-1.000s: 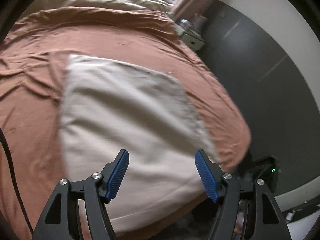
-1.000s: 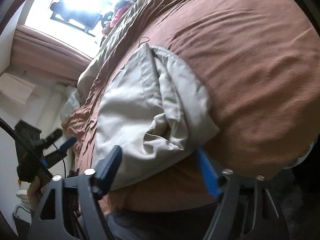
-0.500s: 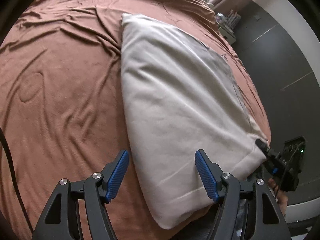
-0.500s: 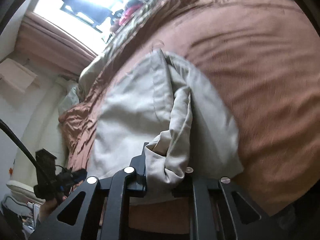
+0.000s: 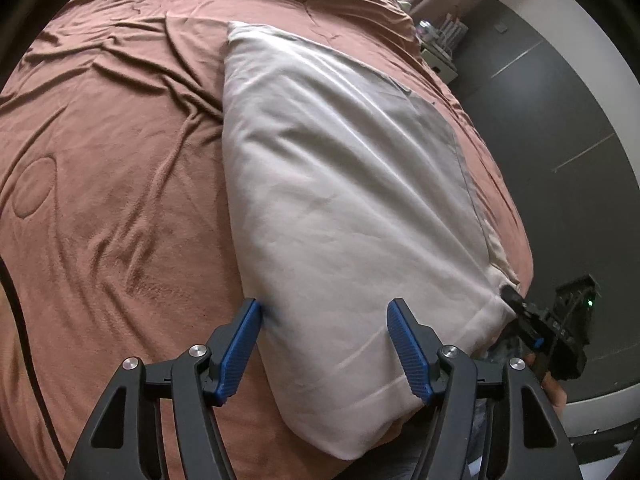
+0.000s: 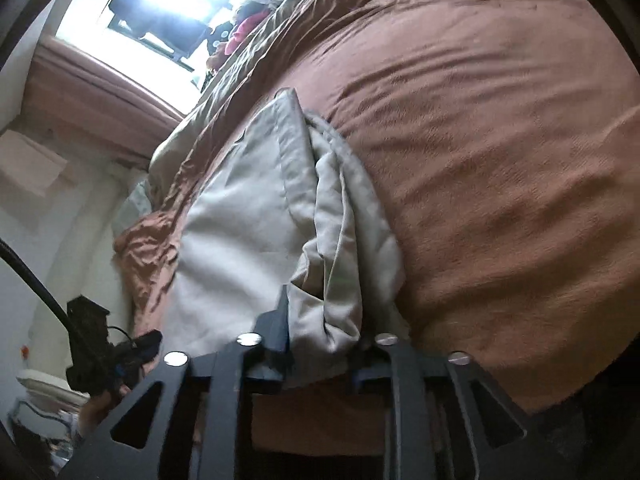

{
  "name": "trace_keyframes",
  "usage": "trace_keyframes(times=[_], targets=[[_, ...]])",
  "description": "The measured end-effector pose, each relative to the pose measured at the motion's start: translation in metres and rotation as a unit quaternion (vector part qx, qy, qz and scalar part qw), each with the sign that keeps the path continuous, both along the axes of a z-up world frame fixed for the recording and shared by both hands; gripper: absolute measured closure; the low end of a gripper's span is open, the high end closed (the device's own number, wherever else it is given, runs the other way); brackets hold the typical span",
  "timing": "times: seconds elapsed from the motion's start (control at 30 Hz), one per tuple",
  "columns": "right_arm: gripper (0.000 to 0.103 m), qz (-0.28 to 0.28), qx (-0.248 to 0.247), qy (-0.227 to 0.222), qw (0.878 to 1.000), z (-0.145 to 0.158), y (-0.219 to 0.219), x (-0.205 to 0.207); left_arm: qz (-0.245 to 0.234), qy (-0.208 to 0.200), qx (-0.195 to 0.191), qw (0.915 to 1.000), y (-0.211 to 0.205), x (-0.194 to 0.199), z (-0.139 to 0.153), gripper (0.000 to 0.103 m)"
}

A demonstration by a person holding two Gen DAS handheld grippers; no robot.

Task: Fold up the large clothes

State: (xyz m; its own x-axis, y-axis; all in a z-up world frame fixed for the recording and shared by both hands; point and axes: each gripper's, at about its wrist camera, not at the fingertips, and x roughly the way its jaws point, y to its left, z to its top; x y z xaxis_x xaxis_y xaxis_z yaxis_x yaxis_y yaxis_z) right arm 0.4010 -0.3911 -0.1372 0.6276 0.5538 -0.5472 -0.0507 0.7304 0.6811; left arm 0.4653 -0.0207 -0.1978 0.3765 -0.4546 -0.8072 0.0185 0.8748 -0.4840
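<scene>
A large beige garment (image 5: 344,184) lies folded flat on a brown bedspread (image 5: 112,184). My left gripper (image 5: 324,340) is open, its blue pads on either side of the garment's near corner, just above it. My right gripper (image 6: 324,336) is shut on a bunched corner of the same garment (image 6: 248,224), the cloth pinched between its fingers. The right gripper also shows in the left wrist view (image 5: 532,320) at the garment's right corner. The left gripper shows in the right wrist view (image 6: 132,350) at the far left.
The bed's edge runs close below both grippers. A dark wall (image 5: 560,128) and a small bedside shelf (image 5: 440,56) stand to the right. A bright window (image 6: 168,12), curtain and piled bedding (image 6: 256,32) lie at the bed's far end.
My right gripper has closed on the garment's corner and stays shut on it. My left gripper swung over the garment and now sits lower at its near corner, still open.
</scene>
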Motion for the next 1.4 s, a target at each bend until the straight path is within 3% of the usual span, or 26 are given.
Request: trace_keyframes(times=[0.03,0.07,0.1,0.3,0.37,0.43,0.5,0.63,0.83,1.17,1.27,1.37,1.4], targets=[[0.035,-0.002,-0.006,-0.010,1.000,0.006,-0.004,-0.002,0.002,-0.001,-0.001,1.0000,0.002,0.001,0.000,0.036],[0.023,-0.006,-0.015,-0.015,1.000,0.010,-0.008,-0.003,0.004,-0.002,-0.002,1.0000,0.004,0.001,0.001,0.036],[0.019,-0.014,-0.033,-0.021,0.999,0.016,-0.012,-0.003,0.007,-0.002,-0.003,1.0000,0.005,0.001,0.000,0.036],[0.019,0.035,-0.048,0.027,0.998,-0.001,0.000,0.020,0.004,0.004,-0.002,1.0000,-0.003,-0.004,-0.002,0.036],[0.021,0.046,-0.048,0.028,0.997,-0.004,0.006,0.026,0.005,0.007,-0.008,0.9999,-0.004,-0.009,-0.003,0.036],[0.059,0.056,-0.049,0.036,0.997,-0.010,0.013,0.030,0.004,0.013,-0.014,0.9998,-0.003,-0.014,-0.006,0.039],[0.065,0.054,-0.046,0.040,0.997,-0.012,0.015,0.030,0.005,0.018,-0.022,0.9996,-0.002,-0.019,-0.008,0.045],[0.077,0.054,-0.045,0.024,0.997,-0.004,0.018,0.020,0.008,0.017,-0.022,0.9996,0.001,-0.024,-0.009,0.070],[0.080,0.054,-0.041,0.017,0.998,-0.009,0.029,0.008,0.007,0.005,0.006,0.9999,0.003,-0.031,0.004,0.084],[0.081,0.090,-0.019,0.020,0.996,-0.020,0.041,-0.030,-0.005,0.007,0.016,0.9998,0.020,-0.053,0.018,0.089],[0.078,0.083,-0.013,0.032,0.996,-0.024,0.032,-0.021,-0.004,0.023,0.003,0.9997,0.027,-0.051,0.011,0.082],[0.068,0.080,-0.014,0.045,0.996,-0.026,0.021,-0.004,0.003,0.031,-0.012,0.9994,0.034,-0.042,0.007,0.068],[0.061,0.080,-0.014,0.043,0.996,-0.024,0.018,0.002,0.003,0.026,-0.018,0.9995,0.036,-0.037,0.007,0.058]])
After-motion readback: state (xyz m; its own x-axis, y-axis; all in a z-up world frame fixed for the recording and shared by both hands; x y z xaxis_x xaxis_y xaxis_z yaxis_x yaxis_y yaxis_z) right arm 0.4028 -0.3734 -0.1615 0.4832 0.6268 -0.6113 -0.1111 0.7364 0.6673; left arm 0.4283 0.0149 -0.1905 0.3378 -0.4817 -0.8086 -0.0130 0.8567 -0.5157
